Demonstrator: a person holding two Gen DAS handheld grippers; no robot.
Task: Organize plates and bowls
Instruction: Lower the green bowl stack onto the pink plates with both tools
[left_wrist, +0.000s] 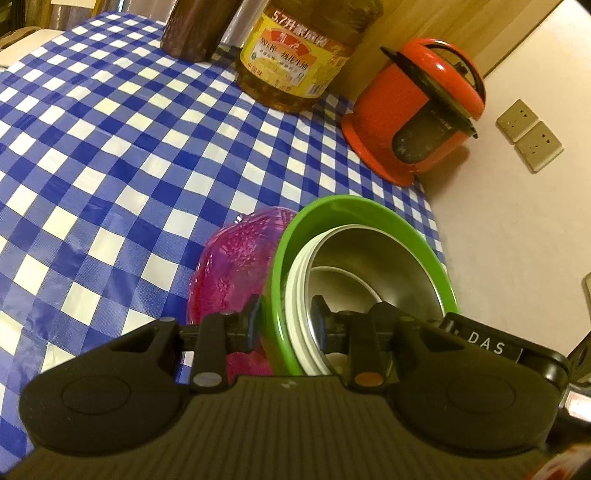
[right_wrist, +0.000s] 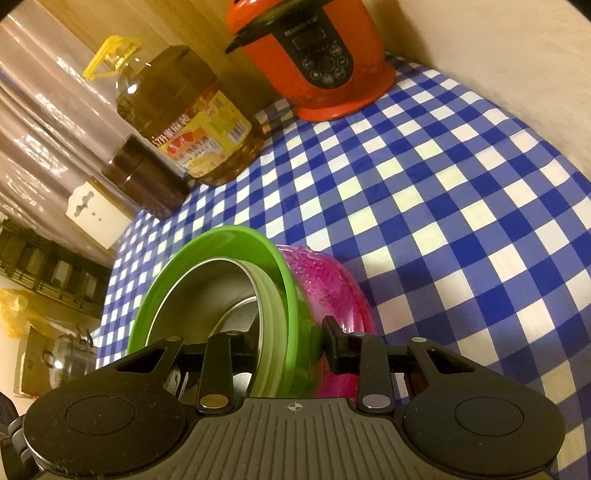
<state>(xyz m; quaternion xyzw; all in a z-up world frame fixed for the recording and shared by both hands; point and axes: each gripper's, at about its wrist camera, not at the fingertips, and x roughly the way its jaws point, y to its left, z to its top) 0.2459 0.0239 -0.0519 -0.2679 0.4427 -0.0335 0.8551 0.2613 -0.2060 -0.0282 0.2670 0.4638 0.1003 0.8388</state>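
checked table, cooker + oil jug at far edge | nested stack: steel bowl in green bowl on pink plate, carried above table nr its edge | L gripper + R gripper both clamped on opp rims, prob to keep stack steady as one

- I read this location as a home kitchen.
- Desk: covered with blue-and-white checked oilcloth.
- Standing on it: large cooking-oil bottle, red electric cooker.
- Wall sockets beside the cooker.
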